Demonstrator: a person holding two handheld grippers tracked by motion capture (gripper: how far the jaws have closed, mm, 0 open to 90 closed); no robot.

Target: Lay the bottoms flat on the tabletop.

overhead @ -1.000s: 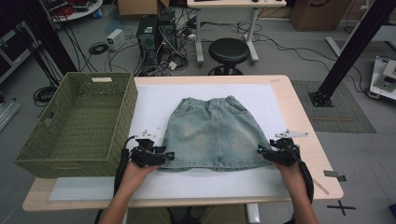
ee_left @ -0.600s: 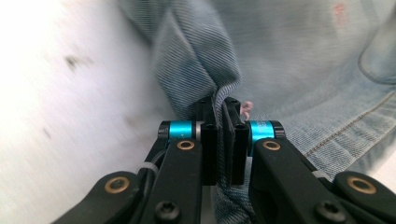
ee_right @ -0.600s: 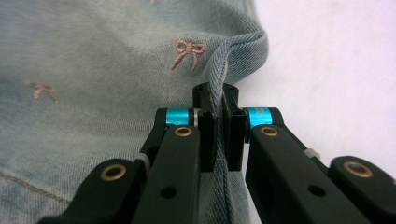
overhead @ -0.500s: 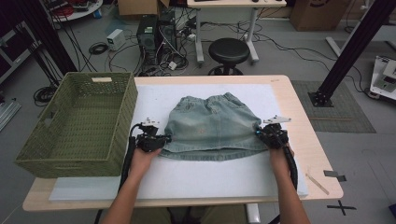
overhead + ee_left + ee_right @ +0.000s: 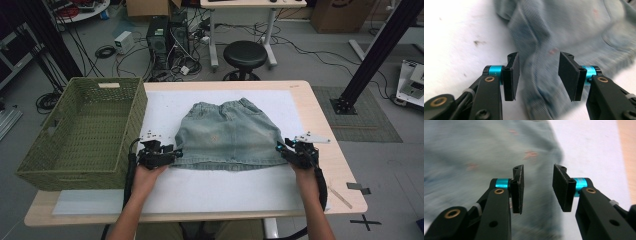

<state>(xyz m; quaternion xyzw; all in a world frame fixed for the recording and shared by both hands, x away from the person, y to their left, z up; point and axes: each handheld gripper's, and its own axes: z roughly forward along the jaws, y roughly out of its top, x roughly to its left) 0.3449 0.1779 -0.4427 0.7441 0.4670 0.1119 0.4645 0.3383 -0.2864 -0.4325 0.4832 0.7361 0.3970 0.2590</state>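
Left to right, high view: olive-green woven plastic basket (image 5: pixel 82 132) sits on the table's left end, open side up, overhanging the left edge a bit. Just right of it, a white sheet (image 5: pixel 165 107) covers most of the light wooden table (image 5: pixel 320 120).

Left gripper (image 5: pixel 176 153) sits low on the sheet, beside the basket's near right corner, tips at the left hem corner of the faded light-blue denim skirt (image 5: pixel 227 135). In the left gripper view, left gripper (image 5: pixel 538 75) jaws are spread wide with nothing between the pads; a rumpled fold of the skirt's side edge (image 5: pixel 534 45) runs under the gap. Contact with the cloth: can't tell.

Skirt lies flat mid-sheet, waistband on the far side, hem toward the person.

Right gripper (image 5: pixel 286 148) is at the right hem corner, roughly level with the left one. Right gripper view: right gripper (image 5: pixel 537 188) jaws also apart, not clamped on anything, skirt edge (image 5: pixel 499 152) below and ahead, blurred. White sheet and bare wood strip beyond it.

Both grippers well apart, one at each side of the skirt.
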